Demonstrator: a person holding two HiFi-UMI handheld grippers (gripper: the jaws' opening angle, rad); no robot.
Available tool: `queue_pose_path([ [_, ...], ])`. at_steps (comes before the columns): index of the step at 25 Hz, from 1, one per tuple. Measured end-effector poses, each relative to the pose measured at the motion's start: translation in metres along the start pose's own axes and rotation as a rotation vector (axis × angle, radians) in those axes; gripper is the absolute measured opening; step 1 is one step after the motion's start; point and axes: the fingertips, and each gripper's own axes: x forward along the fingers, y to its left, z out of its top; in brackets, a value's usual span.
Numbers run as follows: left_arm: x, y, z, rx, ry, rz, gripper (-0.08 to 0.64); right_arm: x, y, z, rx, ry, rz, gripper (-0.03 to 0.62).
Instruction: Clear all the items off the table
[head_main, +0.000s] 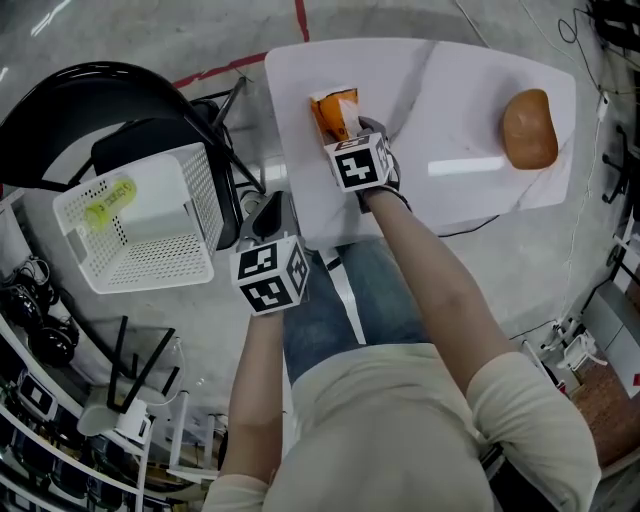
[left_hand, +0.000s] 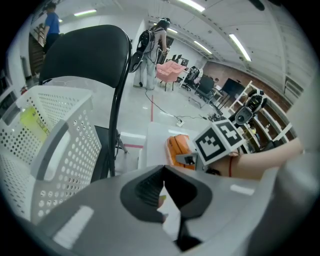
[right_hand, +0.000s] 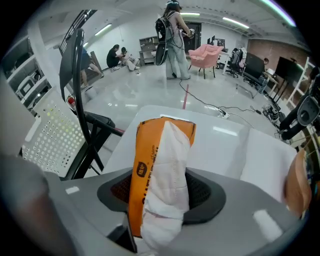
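1. The left gripper (left_hand: 162, 197) hung below the table's near edge, by the person's knee, its claw pressed together.
2. The right gripper (right_hand: 159, 200) pointed steeply down at the white table (head_main: 450, 90), and its 2 ribbed dark pads pinched the orange plastic tissue pack (right_hand: 150, 165) from either side.
3. That pack sat near the table's left corner, beside the edge closest to the chair. Its wrapper was glossy orange film, with crumpled white tissue showing along 1 open face. Its long axis ran away from the person and leaned slightly left in the head view. There the gripper's marker cube hid the pack's near end.
4. A brown, rounded, loaf-like lump (head_main: 529, 128) lay at the table's right end, well apart from the pack.
5. Left of the table, a white perforated plastic basket (head_main: 190, 180) rested on a black folding chair (head_main: 60, 110). A yellow-green packet (head_main: 108, 202) lay inside against the basket's far wall.
6. Farther off, a red line (head_main: 300, 18) crossed the glossy grey floor. In the right gripper view, a pink armchair (right_hand: 205, 54) stood behind a standing person (right_hand: 172, 40).
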Motion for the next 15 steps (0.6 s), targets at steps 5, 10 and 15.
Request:
queue_pose_path([
  [5,-0.011,-0.002,0.003,0.010,-0.018,-0.004,0.008,-0.016,-0.002,-0.003,-0.002,-0.015,-0.028,0.249],
  [10,-0.029,-0.005,0.006,0.014,-0.039,-0.004,0.008,-0.039,0.005,0.003,-0.004,-0.043,-0.019,0.247],
  [15,-0.047,-0.004,0.010,0.014,-0.065,-0.002,0.008,-0.066,0.013,0.013,-0.005,-0.074,-0.026,0.247],
])
